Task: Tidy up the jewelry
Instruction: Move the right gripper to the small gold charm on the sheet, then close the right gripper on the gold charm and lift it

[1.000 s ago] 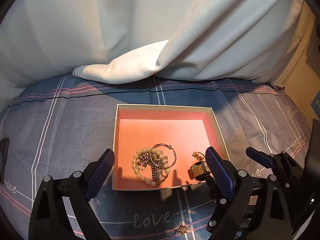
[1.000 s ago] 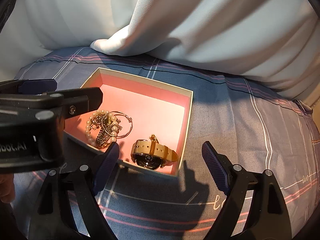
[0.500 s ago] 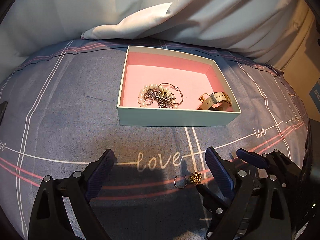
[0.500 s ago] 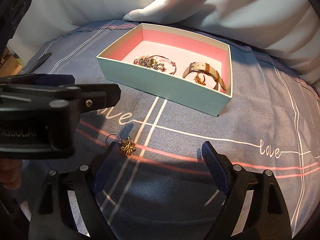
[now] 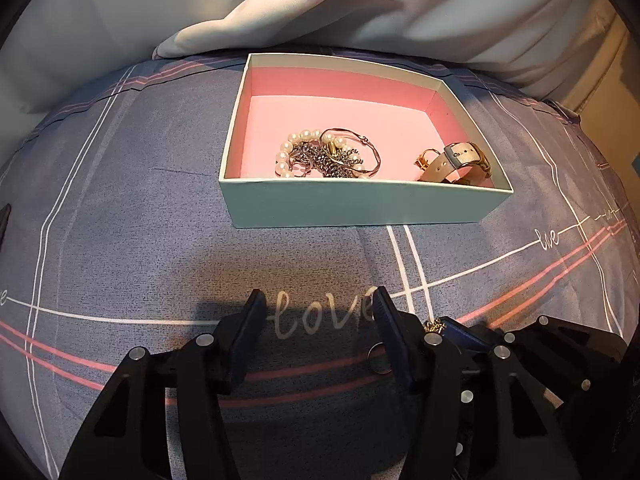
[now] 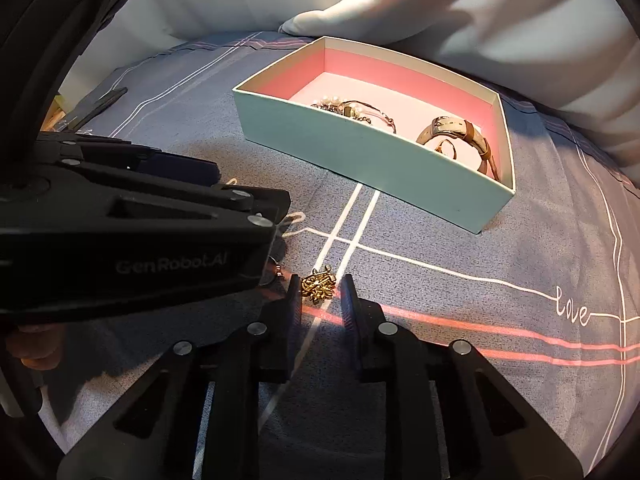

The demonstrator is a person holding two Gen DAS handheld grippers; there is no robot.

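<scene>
A gold leaf-shaped earring point(image 6: 319, 282) with a ring hoop point(image 5: 379, 358) lies on the blue bedspread, in front of the box. My right gripper point(image 6: 320, 294) is low over it, its jaws narrowed to either side of the gold charm with small gaps left. My left gripper point(image 5: 318, 312) is open and empty just left of the earring, above the word "love". The mint box with pink lining point(image 5: 360, 208) holds a pearl bracelet and chains point(image 5: 316, 154) and a beige-strap watch point(image 5: 460, 158); the box also shows in the right wrist view point(image 6: 360, 152).
White bedding point(image 5: 320, 8) is bunched behind the box. A dark flat object point(image 6: 100, 100) lies at the far left of the bedspread. The left gripper's body point(image 6: 132, 240) fills the left of the right wrist view.
Both grippers pulled back from the box and dropped toward the earring. The right jaws closed in from wide open to narrow around the charm. The left jaws narrowed somewhat.
</scene>
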